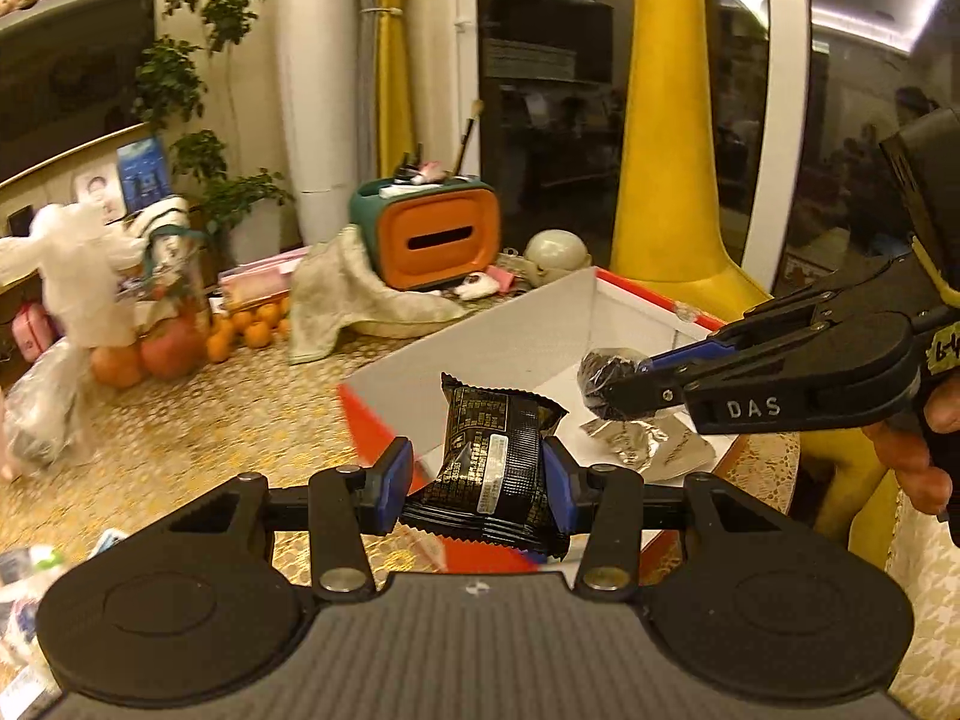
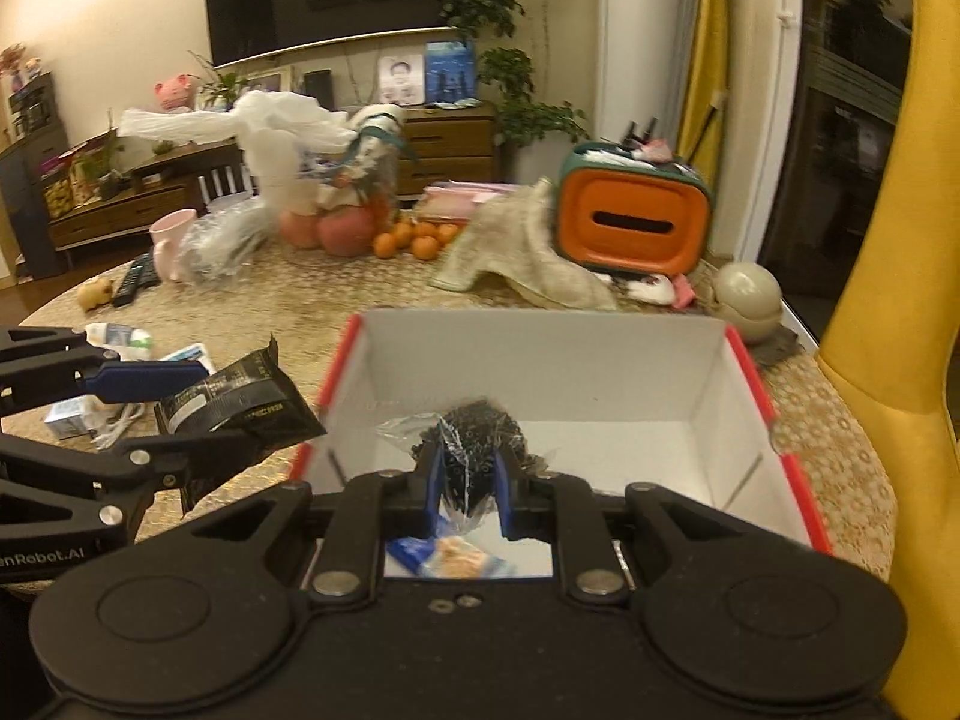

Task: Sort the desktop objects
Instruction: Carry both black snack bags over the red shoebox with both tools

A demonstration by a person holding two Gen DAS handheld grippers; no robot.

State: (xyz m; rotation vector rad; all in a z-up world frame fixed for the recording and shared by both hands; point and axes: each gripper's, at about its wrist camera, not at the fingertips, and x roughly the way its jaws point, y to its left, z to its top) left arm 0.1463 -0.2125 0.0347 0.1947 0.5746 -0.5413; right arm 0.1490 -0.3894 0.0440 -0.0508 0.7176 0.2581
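Left wrist view: left gripper [image 1: 477, 483] clamped on a black snack packet [image 1: 501, 459], held over the near rim of the white box [image 1: 528, 330]; right gripper [image 1: 624, 390] pinching a dark clear-wrapped ball [image 1: 603, 375] above the box.

Right wrist view: right gripper [image 2: 468, 495] gripping the dark clear-wrapped ball [image 2: 474, 429] over the white box [image 2: 540, 354]; left gripper [image 2: 198, 402] grasping the black snack packet [image 2: 240, 399] just left of the box.

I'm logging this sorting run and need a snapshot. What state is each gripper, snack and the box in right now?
left gripper: shut on the black snack packet, near the box's edge.
black snack packet: sealed, held upright off the table.
right gripper: shut on the clear dark-filled bag, over the box.
clear dark-filled bag: held above the box floor.
white box: open-topped, wrappers inside.
orange tissue holder: upright, cloth against it.
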